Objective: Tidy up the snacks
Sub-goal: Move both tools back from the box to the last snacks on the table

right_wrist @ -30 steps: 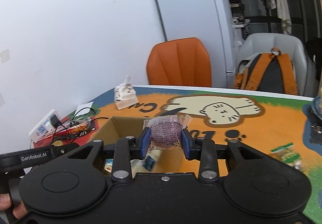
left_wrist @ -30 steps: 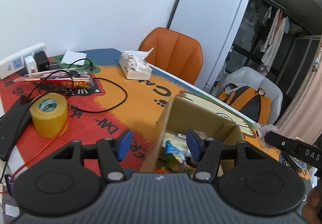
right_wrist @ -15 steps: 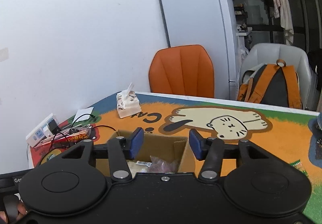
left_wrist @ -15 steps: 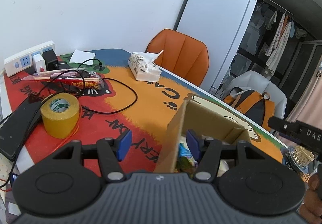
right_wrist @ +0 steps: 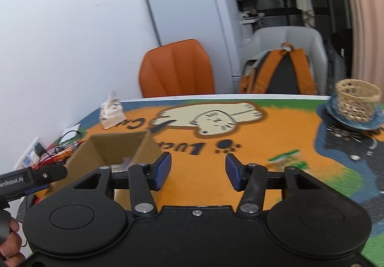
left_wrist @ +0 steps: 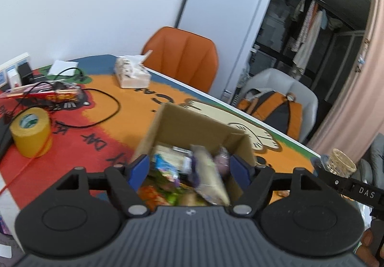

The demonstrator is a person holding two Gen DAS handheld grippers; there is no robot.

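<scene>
An open cardboard box point(left_wrist: 192, 130) stands on the cat-print tablecloth, filled with several snack packets point(left_wrist: 206, 171); a purple-brown wrapped snack point(left_wrist: 222, 161) lies at its right side. My left gripper point(left_wrist: 190, 169) hovers over the box's near edge. Its jaws are opening, and the blue pads straddle the packets without pressing any. In the right wrist view the box point(right_wrist: 115, 149) sits to the left, and my right gripper point(right_wrist: 198, 172) is open and empty over bare orange cloth. A green snack packet point(right_wrist: 285, 157) lies on the table just right of it.
Left of the box are a yellow tape roll point(left_wrist: 31, 132), black cables point(left_wrist: 105, 111) and a tissue pack point(left_wrist: 132, 75). A wicker basket point(right_wrist: 355, 101) on a blue plate stands at the far right. An orange chair point(right_wrist: 177, 70) and a backpack point(right_wrist: 280, 72) sit behind the table.
The right gripper let the purple-brown snack go into the box, opened, and swung right, away from the box. The left gripper's jaws widened and it moved over the box.
</scene>
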